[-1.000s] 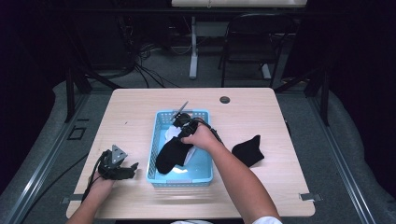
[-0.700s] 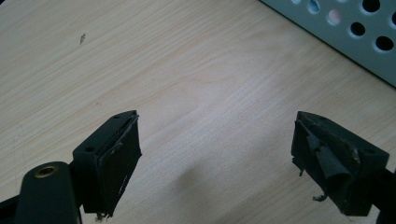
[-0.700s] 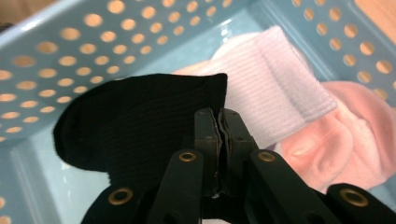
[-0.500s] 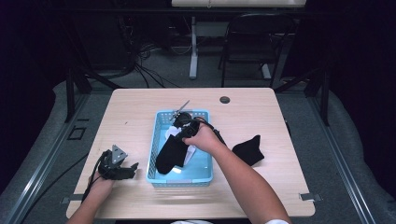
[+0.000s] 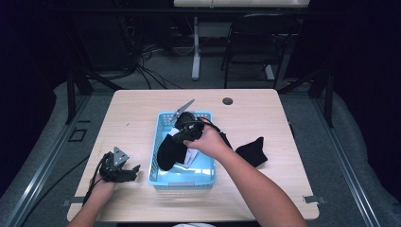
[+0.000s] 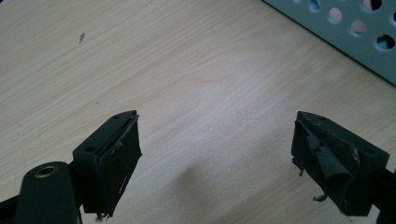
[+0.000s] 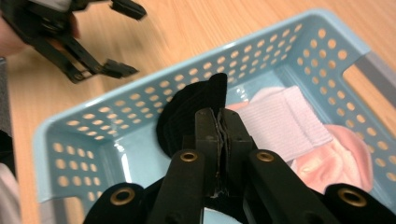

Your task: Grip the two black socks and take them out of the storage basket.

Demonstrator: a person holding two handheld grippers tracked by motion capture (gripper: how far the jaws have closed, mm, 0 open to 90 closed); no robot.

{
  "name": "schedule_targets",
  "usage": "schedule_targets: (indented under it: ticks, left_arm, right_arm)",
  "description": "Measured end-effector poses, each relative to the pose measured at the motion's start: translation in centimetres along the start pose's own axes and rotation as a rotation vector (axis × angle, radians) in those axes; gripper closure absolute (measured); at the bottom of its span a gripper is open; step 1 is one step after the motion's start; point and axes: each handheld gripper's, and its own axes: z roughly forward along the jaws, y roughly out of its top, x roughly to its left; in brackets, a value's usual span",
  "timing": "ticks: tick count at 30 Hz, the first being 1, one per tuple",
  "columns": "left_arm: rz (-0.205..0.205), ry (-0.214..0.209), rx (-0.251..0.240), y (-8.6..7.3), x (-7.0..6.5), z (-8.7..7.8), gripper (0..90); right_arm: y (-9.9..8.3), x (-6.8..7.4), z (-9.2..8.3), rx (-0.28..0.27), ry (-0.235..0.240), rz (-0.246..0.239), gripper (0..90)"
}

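My right gripper [image 5: 179,137] hangs over the blue perforated basket [image 5: 182,183] at the table's middle. Its jaws are pressed together on the cuff of a black sock [image 5: 169,151] that droops into the basket. The right gripper view has the shut gripper [image 7: 219,116] pinching that sock [image 7: 187,112] above a white sock [image 7: 285,121] and a pink cloth [image 7: 336,154] on the basket floor. A second black sock [image 5: 253,151] lies on the table right of the basket. My left gripper [image 5: 134,172] rests on the table left of the basket, its jaws [image 6: 217,158] wide apart over bare wood.
The basket wall [image 6: 345,37] stands close to the left gripper's far side. A round cable hole [image 5: 227,100] sits near the table's far edge. A chair [image 5: 255,42] and a desk leg stand beyond the table on the dark floor.
My right gripper has closed on the black sock and risen with it, pulling the cuff up out of the basket. The left gripper has stayed where it was.
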Motion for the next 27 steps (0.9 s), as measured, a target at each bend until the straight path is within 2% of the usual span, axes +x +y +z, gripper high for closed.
schedule_targets:
  ticks: [3, 8, 9, 10, 13, 21, 27]
  left_arm:
    - [-0.001, 0.003, -0.002, 0.0, 0.0, 0.0, 15.6]
    - [-0.002, 0.003, -0.003, 0.0, 0.0, 0.0, 15.6]
    - [-0.001, 0.001, 0.002, 0.0, 0.0, 0.0, 15.6]
    - [-0.001, 0.001, 0.002, 0.0, 0.0, 0.0, 15.6]
    - [-0.002, 0.001, 0.003, -0.1, 0.0, 0.0, 15.6]
    - [-0.001, 0.004, 0.005, -0.1, 0.0, 0.0, 15.6]
    - [0.001, 0.003, 0.005, -0.1, 0.0, 0.0, 15.6]
  right_arm:
    - [0.4, 1.0, -1.6, -0.012, -0.019, -0.039, 87.9]
    - [0.6, 1.6, -3.0, -0.031, -0.033, -0.054, 87.9]
    - [0.6, 1.8, -3.7, -0.051, -0.035, -0.052, 87.9]
    - [0.6, 1.8, -3.7, -0.051, -0.035, -0.052, 87.9]
    - [0.6, 2.1, -5.2, -0.078, -0.049, -0.061, 87.9]
    - [0.7, 2.1, -7.8, -0.105, -0.086, -0.075, 87.9]
    - [0.1, 2.0, -9.7, -0.120, -0.115, -0.078, 87.9]
